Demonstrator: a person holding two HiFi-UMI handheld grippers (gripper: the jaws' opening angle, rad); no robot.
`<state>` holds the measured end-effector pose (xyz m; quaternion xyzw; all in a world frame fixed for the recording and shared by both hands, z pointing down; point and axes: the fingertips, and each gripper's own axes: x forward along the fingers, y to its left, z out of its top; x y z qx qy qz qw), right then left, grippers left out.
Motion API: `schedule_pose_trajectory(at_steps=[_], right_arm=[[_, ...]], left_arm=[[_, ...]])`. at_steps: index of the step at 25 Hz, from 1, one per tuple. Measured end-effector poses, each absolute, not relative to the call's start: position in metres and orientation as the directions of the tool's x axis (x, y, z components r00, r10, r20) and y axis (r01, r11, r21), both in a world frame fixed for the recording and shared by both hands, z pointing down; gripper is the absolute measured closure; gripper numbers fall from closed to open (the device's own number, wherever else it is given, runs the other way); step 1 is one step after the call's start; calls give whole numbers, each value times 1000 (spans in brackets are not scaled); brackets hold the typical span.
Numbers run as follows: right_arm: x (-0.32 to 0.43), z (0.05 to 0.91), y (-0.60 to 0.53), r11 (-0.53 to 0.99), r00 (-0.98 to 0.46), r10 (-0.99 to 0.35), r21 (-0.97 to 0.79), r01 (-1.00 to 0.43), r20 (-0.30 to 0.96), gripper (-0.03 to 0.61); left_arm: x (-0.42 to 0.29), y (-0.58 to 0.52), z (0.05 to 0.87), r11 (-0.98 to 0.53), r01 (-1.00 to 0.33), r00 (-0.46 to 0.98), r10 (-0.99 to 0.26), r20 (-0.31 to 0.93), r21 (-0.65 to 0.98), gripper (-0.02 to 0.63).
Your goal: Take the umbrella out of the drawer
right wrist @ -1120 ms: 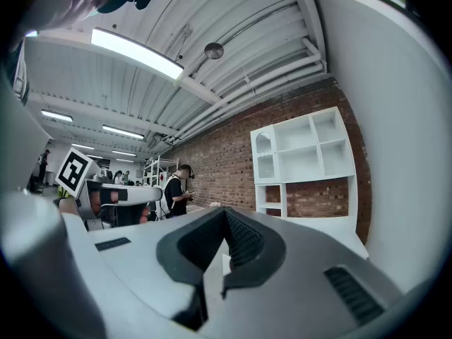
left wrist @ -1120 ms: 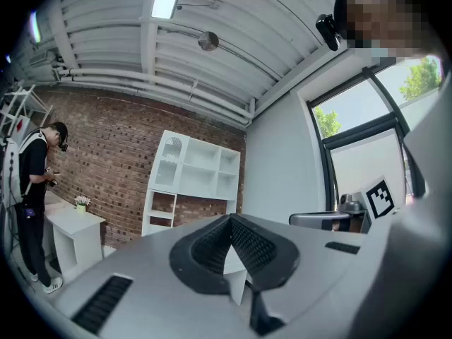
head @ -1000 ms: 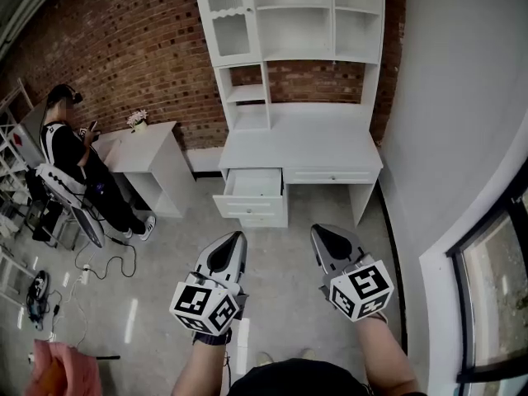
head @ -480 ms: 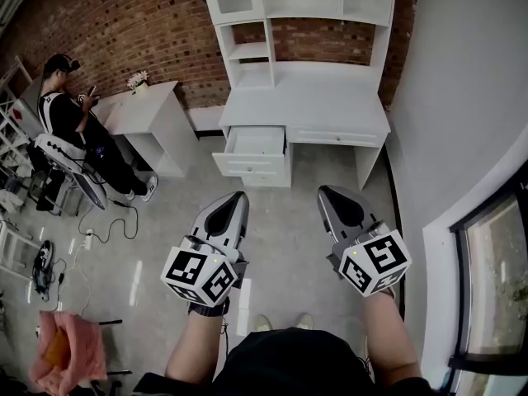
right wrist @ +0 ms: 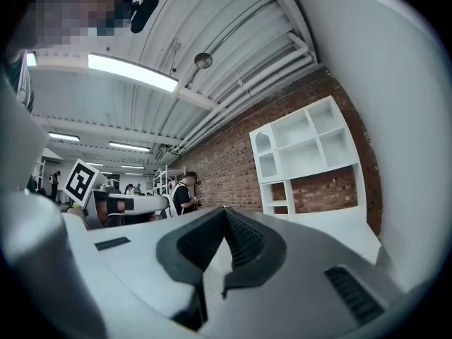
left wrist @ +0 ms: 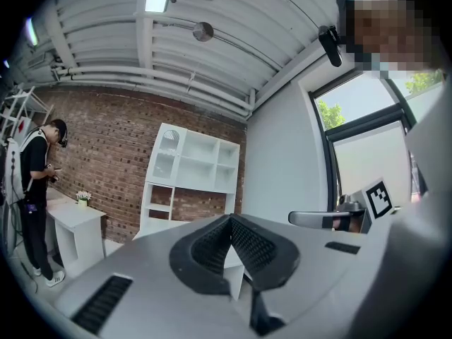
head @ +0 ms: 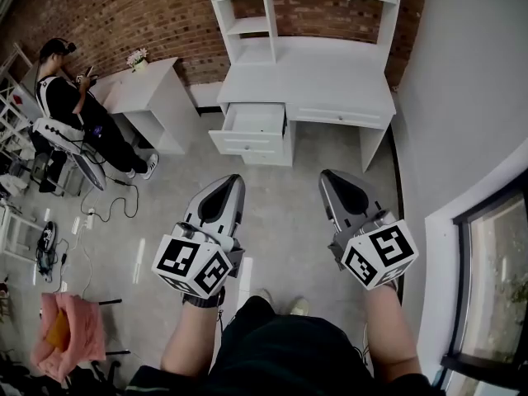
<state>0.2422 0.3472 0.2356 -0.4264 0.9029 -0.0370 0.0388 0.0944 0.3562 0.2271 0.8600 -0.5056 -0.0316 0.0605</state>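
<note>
A white desk (head: 330,85) with a shelf unit on top stands against the brick wall, some way ahead of me. Its top left drawer (head: 252,122) is pulled open; its inside looks pale and I cannot make out an umbrella in it. My left gripper (head: 233,180) and right gripper (head: 327,175) are held side by side above the floor, well short of the desk, pointing level toward it. In the left gripper view the left gripper (left wrist: 230,217) is shut with nothing in it. In the right gripper view the right gripper (right wrist: 224,209) is shut and empty too.
A person (head: 70,106) sits at the far left beside a small white table (head: 148,93) with a flower pot (head: 136,58). Cables (head: 87,221) lie on the grey floor. A pink cloth (head: 70,337) is at lower left. A white wall (head: 462,97) and a window (head: 495,287) bound the right.
The desk and open drawer have risen in the head view and look slightly larger. Both grippers have moved toward the desk together, still shut. A leg has stepped forward.
</note>
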Motion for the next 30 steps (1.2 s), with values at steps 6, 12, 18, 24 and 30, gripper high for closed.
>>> schedule_pose_trajectory(at_steps=[6,12,18,24,30], right_arm=[[235,235,330,649,-648,-760,-111,-753,-51,574],[212,244,293,649,-650,-760,-100,-754,-29,574],[175,250,232,650,-652,-758,-91,-754,-11,574],[125,258,165,652,-656,-755,-89,-753,23,574],[83,270,114,652,-657,-752,-88,-753,50,574]], left_arm=[[91,338,231,-481,-867,485,-874,6,133,607],[73,299,243,-486,-863,491,-871,3,140,607],[41,236,249,-494,-858,499,-867,0,139,607],[-2,165,252,-506,-854,510,-860,7,124,607],[-34,112,265,-518,-850,522,-853,18,97,607]])
